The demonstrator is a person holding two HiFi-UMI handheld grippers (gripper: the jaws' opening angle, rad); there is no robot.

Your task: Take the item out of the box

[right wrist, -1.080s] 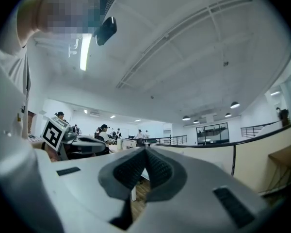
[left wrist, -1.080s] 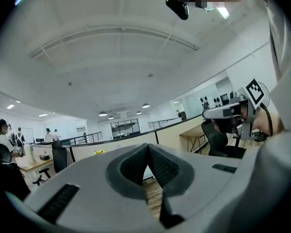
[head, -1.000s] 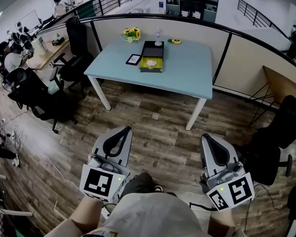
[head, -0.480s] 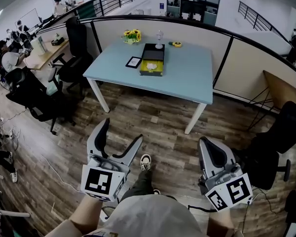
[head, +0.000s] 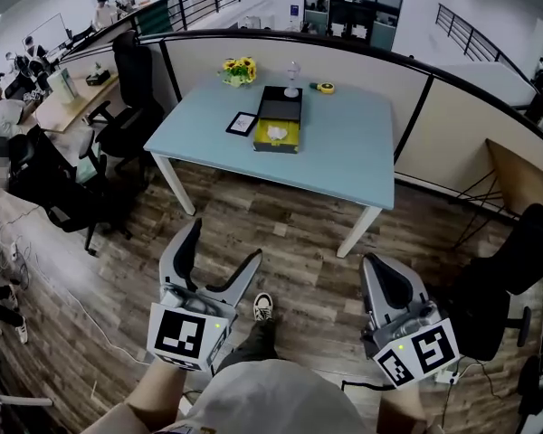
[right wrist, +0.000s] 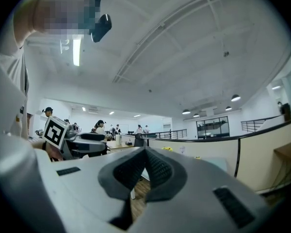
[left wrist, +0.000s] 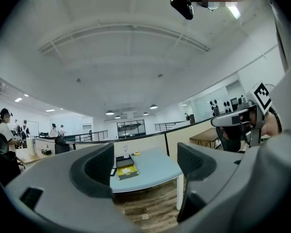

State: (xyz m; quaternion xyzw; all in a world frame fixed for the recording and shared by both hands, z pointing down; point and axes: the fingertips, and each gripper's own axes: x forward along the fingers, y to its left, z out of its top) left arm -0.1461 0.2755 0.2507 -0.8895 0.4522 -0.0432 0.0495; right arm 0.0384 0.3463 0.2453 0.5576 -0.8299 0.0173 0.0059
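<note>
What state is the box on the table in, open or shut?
Open: the box shows its yellow inside, with a white item lying in it.

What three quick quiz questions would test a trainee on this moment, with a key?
1. True or false: the left gripper has its jaws apart with nothing between them.
2. The open box with the white item in it lies on: A) the blue table; B) a shelf; C) a cart.
3. Fill in: the right gripper has its jaws ____.
Key: 1 true (those jaws have just been opening, and they are empty); 2 A; 3 together.
</note>
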